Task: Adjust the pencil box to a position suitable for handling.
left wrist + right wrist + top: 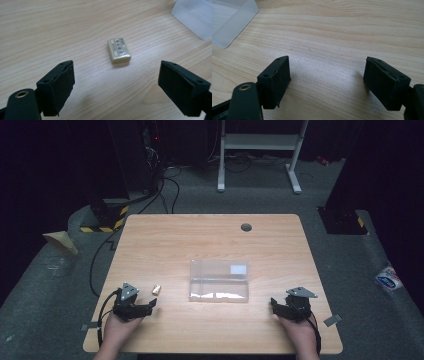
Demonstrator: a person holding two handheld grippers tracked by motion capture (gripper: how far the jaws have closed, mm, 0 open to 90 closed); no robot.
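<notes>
While both grippers rest near the worktop's [210, 232] front edge, the clear plastic box [219, 280] lies at its middle, lid shut, something pale along its front compartment. The eraser [119, 49] lies on bare wood left of the box, just ahead of the left gripper [116, 83], jaws wide apart and empty. The right gripper [325, 82], near the front right corner, gapes likewise over bare wood.

Pale, matt wood-grain table [62, 30] — a frosted plastic box [218, 280], a glossy wrapped eraser [119, 50].
</notes>
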